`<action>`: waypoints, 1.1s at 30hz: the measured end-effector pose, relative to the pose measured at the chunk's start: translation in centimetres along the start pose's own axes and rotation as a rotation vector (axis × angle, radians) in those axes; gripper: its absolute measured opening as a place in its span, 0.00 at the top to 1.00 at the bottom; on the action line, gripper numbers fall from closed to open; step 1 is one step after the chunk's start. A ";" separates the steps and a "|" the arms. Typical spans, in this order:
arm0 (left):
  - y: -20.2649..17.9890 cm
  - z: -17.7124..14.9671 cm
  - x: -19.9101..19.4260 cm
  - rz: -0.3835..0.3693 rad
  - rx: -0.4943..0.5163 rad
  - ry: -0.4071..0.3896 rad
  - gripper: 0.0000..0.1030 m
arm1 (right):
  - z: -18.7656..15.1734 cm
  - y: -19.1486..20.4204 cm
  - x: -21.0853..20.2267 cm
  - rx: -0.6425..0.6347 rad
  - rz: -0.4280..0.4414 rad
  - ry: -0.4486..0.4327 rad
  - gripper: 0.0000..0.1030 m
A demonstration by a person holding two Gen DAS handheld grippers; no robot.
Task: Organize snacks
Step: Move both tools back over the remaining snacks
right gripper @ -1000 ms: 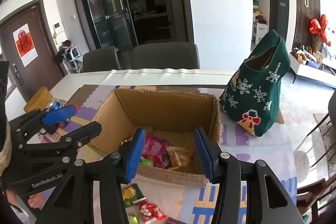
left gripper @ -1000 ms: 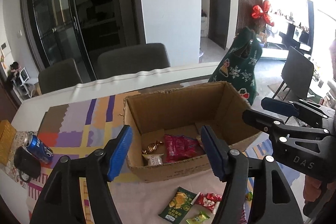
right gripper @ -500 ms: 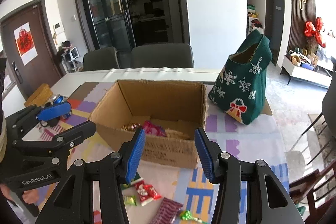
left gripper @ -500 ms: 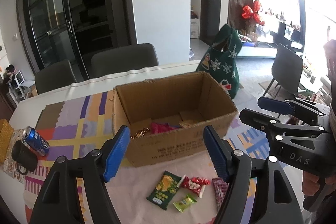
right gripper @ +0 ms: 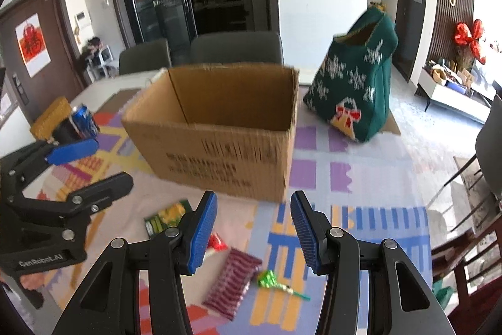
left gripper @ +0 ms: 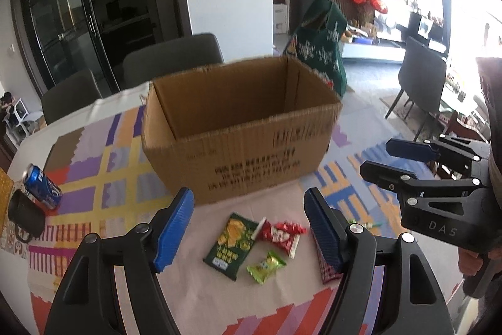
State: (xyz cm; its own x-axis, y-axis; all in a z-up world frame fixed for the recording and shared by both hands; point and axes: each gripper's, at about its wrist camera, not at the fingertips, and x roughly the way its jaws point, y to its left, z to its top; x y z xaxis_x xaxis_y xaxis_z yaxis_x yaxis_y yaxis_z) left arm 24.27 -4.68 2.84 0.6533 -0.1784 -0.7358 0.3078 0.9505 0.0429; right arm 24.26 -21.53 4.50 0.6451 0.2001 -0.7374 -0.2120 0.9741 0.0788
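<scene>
An open cardboard box (left gripper: 251,153) (right gripper: 219,153) stands on the patterned tablecloth; its inside is hidden from here. In front of it lie loose snacks: a dark green pack (left gripper: 230,241) (right gripper: 166,217), a red packet (left gripper: 279,233) (right gripper: 216,242), a light green candy (left gripper: 266,266), a maroon striped pack (right gripper: 232,281) and a green twisted candy (right gripper: 273,280). My left gripper (left gripper: 248,200) (right gripper: 111,162) hangs open above the green and red packs, nothing between its pads. My right gripper (right gripper: 253,200) (left gripper: 376,157) is open too, above the maroon pack, holding nothing.
A blue soda can (left gripper: 42,186) and a black mug (left gripper: 25,215) sit at the table's left edge, near a yellow box (right gripper: 51,115). A green knitted bag (right gripper: 357,84) stands right of the cardboard box. Grey chairs (left gripper: 172,59) line the far side.
Both grippers drew back from over the box and sank lower. The snacks inside the box dropped out of sight and the loose ones on the table came into view under the fingers.
</scene>
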 end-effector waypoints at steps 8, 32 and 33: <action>-0.3 -3.0 2.7 -0.011 -0.008 0.112 0.30 | -2.9 -0.1 2.3 -0.010 0.002 0.107 0.52; -1.2 -8.2 9.4 -0.061 0.029 0.325 0.30 | -8.9 -1.4 7.3 0.002 -0.070 0.316 0.51; -1.2 -8.3 9.6 -0.068 0.029 0.330 0.30 | -8.9 -1.4 7.4 0.001 -0.072 0.319 0.51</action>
State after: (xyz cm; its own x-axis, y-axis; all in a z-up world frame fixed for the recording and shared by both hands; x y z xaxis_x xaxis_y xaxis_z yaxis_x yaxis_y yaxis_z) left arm 24.47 -5.40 -9.85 0.3729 -0.1451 -0.9164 0.3659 0.9307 0.0015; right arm 22.85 -22.36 -7.06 0.3955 0.0873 -0.9143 -0.1733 0.9847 0.0190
